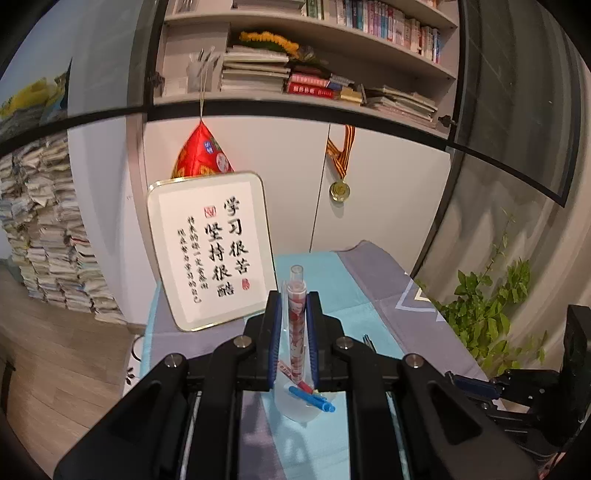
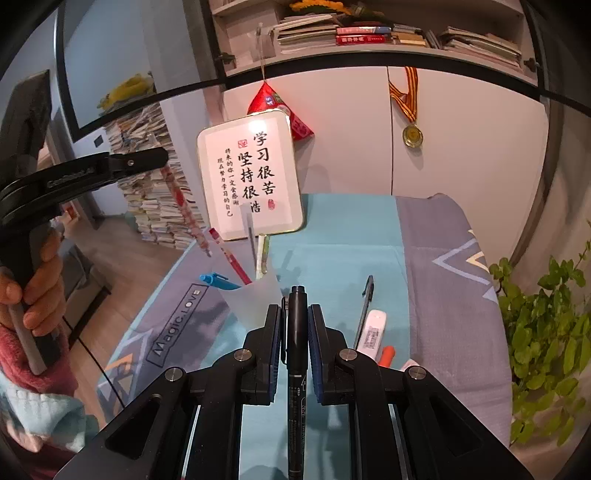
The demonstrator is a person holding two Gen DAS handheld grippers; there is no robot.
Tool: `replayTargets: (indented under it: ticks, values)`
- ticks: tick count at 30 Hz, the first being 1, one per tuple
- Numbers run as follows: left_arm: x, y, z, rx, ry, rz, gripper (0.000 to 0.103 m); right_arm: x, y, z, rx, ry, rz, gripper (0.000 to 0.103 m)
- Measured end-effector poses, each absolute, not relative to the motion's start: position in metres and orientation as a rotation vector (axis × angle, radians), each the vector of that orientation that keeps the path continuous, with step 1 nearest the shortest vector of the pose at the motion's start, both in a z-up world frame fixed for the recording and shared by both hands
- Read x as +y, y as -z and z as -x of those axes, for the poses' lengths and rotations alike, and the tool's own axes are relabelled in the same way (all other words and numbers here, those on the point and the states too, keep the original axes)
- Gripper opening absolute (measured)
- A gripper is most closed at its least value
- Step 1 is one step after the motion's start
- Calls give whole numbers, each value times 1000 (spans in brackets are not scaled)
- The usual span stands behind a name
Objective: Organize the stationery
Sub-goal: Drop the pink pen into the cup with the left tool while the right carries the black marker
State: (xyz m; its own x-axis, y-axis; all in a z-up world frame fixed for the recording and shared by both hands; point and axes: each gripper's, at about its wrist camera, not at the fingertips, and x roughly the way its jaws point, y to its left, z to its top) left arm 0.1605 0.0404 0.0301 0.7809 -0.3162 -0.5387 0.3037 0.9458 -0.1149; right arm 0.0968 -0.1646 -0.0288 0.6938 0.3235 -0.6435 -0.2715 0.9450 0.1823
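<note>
Left wrist view – my left jaws pinch a red patterned pen (image 1: 297, 321) above the cup (image 1: 299, 406); right jaws clamp a black marker (image 2: 297, 332).

1. A white rounded plaque with a gold rim and black brush calligraphy (image 2: 253, 175) leans upright against the white cabinet door (image 2: 469, 136) at the back of the worktop.
2. A red pyramid-shaped fabric charm (image 1: 201, 155) hangs on a cord just behind the plaque.
3. A gold medal on a red-and-yellow striped ribbon (image 1: 340, 190) hangs on the cabinet, well to the right of the charm.
4. A teal and grey patterned cloth (image 2: 351, 236) covers the worktop.
5. A tall, untidy stack of papers and booklets (image 1: 48, 221) stands on the wooden floor (image 1: 62, 369).
6. A leafy green plant (image 2: 546, 339) stands at the right.
7. Open shelves above hold rows of books (image 1: 388, 22).
</note>
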Motion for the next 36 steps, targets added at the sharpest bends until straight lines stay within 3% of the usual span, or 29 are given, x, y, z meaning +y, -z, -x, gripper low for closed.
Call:
replayTargets:
  ticks: [18, 36]
  values:
    - [32, 44, -172, 746, 320, -14, 12, -152, 18, -115, 678, -354, -98, 15]
    - [45, 40, -156, 734, 348, 5, 16, -123, 12, -139, 668, -385, -80, 15]
